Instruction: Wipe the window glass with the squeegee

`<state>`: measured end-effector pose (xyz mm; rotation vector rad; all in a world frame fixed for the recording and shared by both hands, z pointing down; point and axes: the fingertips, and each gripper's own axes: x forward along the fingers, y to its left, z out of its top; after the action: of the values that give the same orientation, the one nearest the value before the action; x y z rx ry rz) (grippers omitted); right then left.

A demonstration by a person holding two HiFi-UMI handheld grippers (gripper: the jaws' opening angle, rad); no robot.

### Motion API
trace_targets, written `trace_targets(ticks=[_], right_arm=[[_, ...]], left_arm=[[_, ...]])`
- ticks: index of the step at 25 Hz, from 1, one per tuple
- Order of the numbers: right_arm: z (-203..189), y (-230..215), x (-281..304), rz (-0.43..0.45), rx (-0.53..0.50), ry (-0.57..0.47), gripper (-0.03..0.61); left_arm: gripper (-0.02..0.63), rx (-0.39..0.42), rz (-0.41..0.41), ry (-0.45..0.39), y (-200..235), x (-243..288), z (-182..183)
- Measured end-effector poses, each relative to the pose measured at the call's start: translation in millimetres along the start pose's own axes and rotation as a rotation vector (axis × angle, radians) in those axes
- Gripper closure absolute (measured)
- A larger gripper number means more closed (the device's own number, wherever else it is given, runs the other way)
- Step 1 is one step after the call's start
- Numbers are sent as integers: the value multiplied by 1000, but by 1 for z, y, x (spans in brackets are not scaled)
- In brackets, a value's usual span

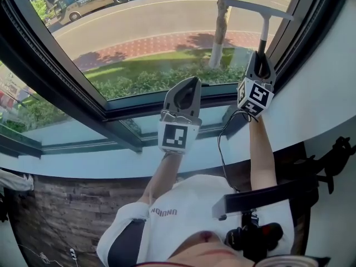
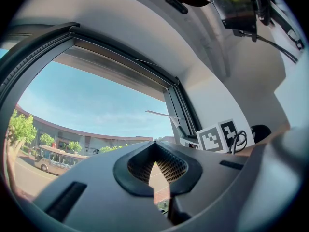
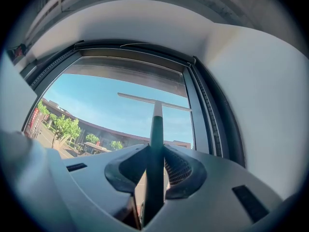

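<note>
The squeegee (image 1: 263,21) has a pale blade across the top and a dark handle, and it is held up against the window glass (image 1: 139,32) near the pane's right edge. My right gripper (image 1: 261,57) is shut on the handle, which runs up between its jaws in the right gripper view (image 3: 155,144) to the blade (image 3: 153,101). My left gripper (image 1: 191,83) hangs lower and to the left, in front of the bottom of the pane, shut with nothing in it (image 2: 155,161). From the left gripper view the squeegee (image 2: 161,114) and the right gripper's marker cube (image 2: 217,135) show to the right.
A dark window frame (image 1: 67,77) borders the pane, with a thick bar at the left and a pale sill (image 1: 83,166) below. A white wall (image 1: 328,82) closes in on the right. A black cable (image 1: 222,143) hangs from the right gripper. Black gear (image 1: 261,199) sits low right.
</note>
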<state>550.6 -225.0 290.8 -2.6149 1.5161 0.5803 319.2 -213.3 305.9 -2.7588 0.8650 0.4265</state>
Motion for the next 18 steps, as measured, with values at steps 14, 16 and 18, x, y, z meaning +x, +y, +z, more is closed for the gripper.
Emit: trace_targets(ticks=[14, 16, 18], right_arm=[[-42, 11, -26, 1, 2, 91, 486], [-48, 12, -30, -5, 1, 105, 486], [-53, 13, -33, -6, -1, 115, 486]], left_arm=[[618, -11, -9, 3, 0, 2, 1], [618, -13, -10, 6, 0, 1, -1], [619, -17, -9, 4, 1, 2, -1]])
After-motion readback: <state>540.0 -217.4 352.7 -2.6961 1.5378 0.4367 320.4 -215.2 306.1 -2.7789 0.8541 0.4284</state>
